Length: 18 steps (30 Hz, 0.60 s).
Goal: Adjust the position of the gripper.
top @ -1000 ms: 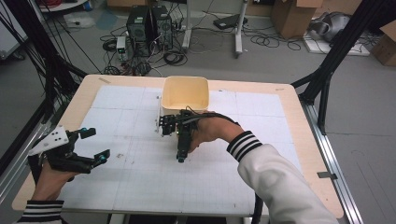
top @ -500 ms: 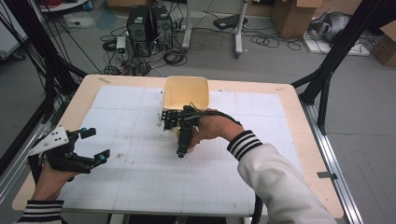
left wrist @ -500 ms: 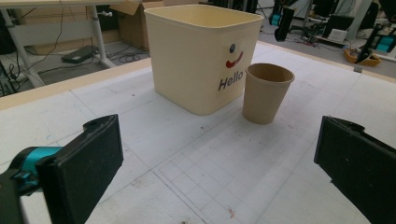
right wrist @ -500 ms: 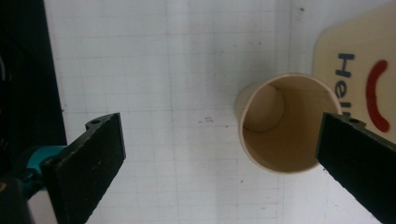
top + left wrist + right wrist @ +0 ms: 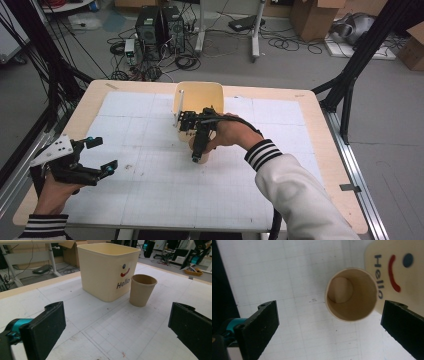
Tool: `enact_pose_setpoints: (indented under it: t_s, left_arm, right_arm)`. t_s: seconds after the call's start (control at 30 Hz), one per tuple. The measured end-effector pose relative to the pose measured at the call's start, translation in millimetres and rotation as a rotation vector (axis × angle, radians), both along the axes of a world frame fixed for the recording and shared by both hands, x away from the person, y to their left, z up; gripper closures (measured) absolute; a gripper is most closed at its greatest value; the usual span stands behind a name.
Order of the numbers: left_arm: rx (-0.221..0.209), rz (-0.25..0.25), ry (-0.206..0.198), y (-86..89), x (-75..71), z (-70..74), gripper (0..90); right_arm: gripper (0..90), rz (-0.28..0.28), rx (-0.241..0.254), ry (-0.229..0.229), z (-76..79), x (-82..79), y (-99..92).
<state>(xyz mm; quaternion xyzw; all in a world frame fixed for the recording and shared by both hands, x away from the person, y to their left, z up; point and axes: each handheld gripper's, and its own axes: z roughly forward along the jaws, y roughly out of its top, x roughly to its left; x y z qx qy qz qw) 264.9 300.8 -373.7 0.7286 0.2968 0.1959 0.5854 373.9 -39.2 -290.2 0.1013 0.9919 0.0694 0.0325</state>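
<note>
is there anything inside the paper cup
No, the right gripper view looks straight down into the paper cup and shows just its bare bottom.

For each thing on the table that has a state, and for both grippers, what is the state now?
Paper cup: upright, empty, open top, standing beside the bin.
Cream bin: upright, no lid, "Hello" side toward the cup.
Left gripper: open, holding nothing, near the table's left edge.
Right gripper: open, pointing down over the cup, not gripping it.
</note>
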Motion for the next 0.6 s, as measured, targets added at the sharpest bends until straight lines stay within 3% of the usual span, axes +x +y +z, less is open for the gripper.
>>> enact_pose_setpoints:
  t_s: [0.03, 0.17, 0.4, 0.6]
  left_arm:
    - [0.000, -0.001, 0.000, 0.2, 0.0, 0.1, 1.8]
    - [-0.003, -0.001, -0.001, 0.4, 0.0, 0.2, 1.7]
    - [-0.007, -0.002, -0.004, 0.6, 0.1, 0.4, 1.8]
    - [-0.016, -0.004, -0.007, 0.1, 1.0, 0.5, 1.7]
  right_arm:
    - [0.4, -0.033, 0.000, 0.001, 0.8, 2.1, -1.4]
    - [0.4, -0.079, 0.001, -0.009, 2.0, 4.8, -2.9]
    - [0.4, -0.122, -0.006, -0.012, 1.6, 7.4, -3.0]
    - [0.4, -0.197, -0.008, -0.014, 1.9, 10.2, -2.3]
